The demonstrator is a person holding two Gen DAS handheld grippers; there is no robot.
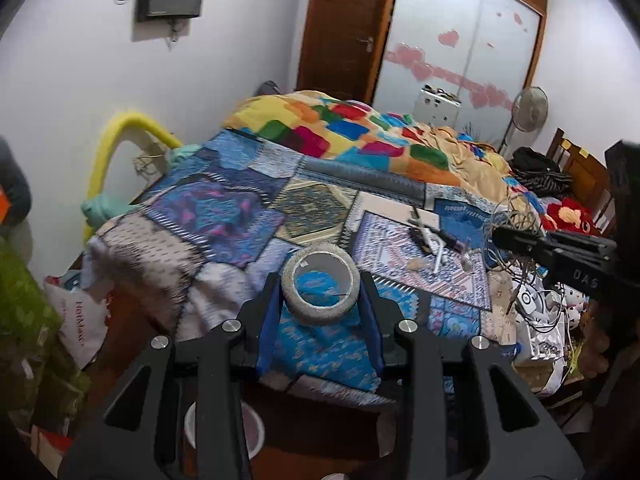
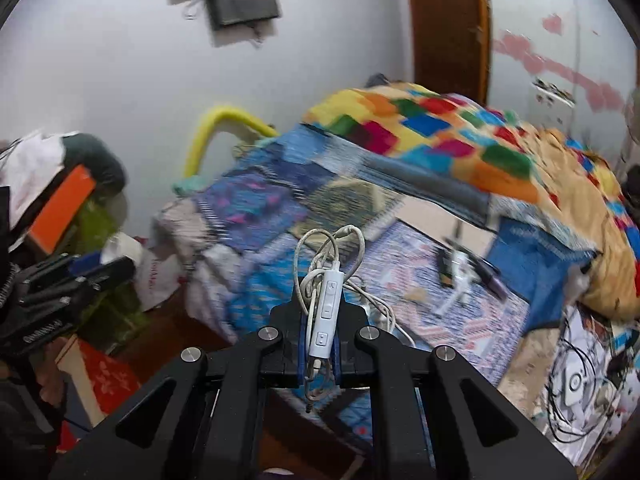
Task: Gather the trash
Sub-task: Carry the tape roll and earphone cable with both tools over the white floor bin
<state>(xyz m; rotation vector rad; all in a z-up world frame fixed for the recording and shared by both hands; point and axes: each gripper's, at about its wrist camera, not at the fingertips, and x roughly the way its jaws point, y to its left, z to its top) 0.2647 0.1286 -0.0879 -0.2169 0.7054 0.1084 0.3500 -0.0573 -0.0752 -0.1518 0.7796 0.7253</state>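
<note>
Both tools are up over the near end of the bed (image 1: 224, 216). Left tool (image 1: 322, 292) pinches a grey ring, a tape roll (image 1: 320, 288) by the look of it, between its blue pads (image 1: 270, 320); the roll sits upright in the grip, its hollow showing the blue quilt behind. Right tool (image 2: 320, 320) is pressed together on a tangle of white earphone cable (image 2: 326, 248), the remote (image 2: 327, 312) lying lengthwise between the fingers, loops sticking up past the tips and a plug dangling underneath. Both catches hang clear of the bed.

Out toward the right edge of the bed, on the patterned spread, lie a dark pen (image 1: 450, 238) and some small bits. More cables (image 1: 520, 280) pile up at the near right corner. A bright patchwork blanket (image 1: 360, 128) is heaped at the far end.
</note>
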